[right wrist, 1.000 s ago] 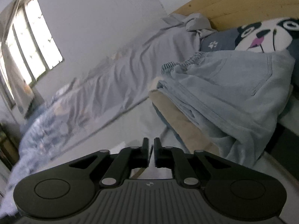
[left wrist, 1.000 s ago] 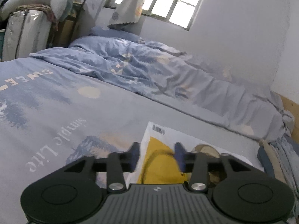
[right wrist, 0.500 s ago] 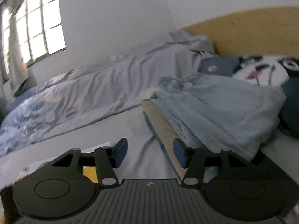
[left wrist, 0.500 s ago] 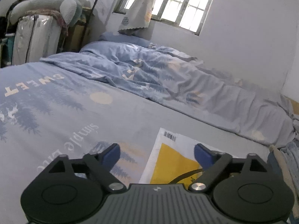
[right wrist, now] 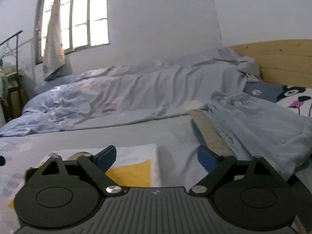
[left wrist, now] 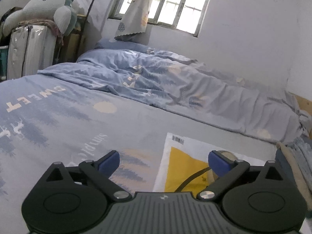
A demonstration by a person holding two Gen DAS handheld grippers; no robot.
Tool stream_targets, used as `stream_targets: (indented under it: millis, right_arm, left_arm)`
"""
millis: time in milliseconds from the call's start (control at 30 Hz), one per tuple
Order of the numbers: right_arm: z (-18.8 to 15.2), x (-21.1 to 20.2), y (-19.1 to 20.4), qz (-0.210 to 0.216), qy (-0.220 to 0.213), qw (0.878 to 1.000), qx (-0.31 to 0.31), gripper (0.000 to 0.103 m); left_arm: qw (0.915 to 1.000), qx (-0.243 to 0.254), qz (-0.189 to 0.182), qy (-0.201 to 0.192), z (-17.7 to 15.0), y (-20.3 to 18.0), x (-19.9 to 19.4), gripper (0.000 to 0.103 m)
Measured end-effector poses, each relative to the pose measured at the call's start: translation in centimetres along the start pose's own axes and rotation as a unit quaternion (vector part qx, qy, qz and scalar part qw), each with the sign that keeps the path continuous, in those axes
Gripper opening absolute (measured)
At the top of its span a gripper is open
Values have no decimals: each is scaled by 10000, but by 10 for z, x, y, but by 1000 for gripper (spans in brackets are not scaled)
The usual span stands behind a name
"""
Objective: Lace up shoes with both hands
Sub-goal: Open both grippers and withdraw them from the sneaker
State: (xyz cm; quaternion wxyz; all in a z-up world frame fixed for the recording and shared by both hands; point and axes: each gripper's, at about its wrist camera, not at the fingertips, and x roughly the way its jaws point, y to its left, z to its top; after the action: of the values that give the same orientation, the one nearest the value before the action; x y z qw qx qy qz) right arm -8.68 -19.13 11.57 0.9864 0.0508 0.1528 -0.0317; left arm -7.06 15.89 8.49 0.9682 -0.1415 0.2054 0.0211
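A white and yellow plastic bag [left wrist: 181, 156] lies flat on the blue bedsheet. On it, mostly hidden behind my left gripper's body, is a shoe, of which only a tan rim [left wrist: 227, 153] and a curved black lace [left wrist: 192, 178] show. My left gripper [left wrist: 163, 160] hovers just before the bag; its jaws are opening wide with nothing between them. In the right wrist view the bag [right wrist: 136, 167] sits low left and a bit of the shoe's rim [right wrist: 78, 154] peeks over the left finger. My right gripper [right wrist: 157, 156] is likewise opening, empty.
A rumpled blue duvet [left wrist: 156, 78] runs along the wall side of the bed. Folded jeans and clothes [right wrist: 253, 120] are stacked at the right, by a panda pillow [right wrist: 292, 97] and a wooden headboard [right wrist: 282, 58]. A plush toy [left wrist: 39, 9] tops storage bags at far left.
Both pairs of jaws have spread from narrow to wide. The right gripper has rolled to level and swung left, so that the bag and shoe have come into its view.
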Motion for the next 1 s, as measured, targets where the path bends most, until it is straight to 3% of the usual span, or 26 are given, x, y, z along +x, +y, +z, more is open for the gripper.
stream_targets:
  millis: [233,367,500,700,800,1000]
  right_arm:
    - [4,-10,67,505,-276,9983,-79,95]
    - [9,-17,122,1003,-401,9940,-179,97]
    - [3,-17,174,1509,-124,9877,-383,98]
    - [-24,-9,235,1966,252,9758,-925,98]
    - [-37,9,253,1953,433,9754,-925,98]
    - [-69,48,273,1918,1018,9697,-1116,98]
  left_arm:
    - [9992,325,230,22,-1,29,-11,103]
    - [9974,211,503,479,5,45,2,103]
    - [9957,6,800,471,10,57,17,103]
    - [9910,289,1147,634,-1,82,31,103]
    - [9880,503,1271,715,-5,96,35,103]
    - [9850,228,1473,867,-12,121,47,103]
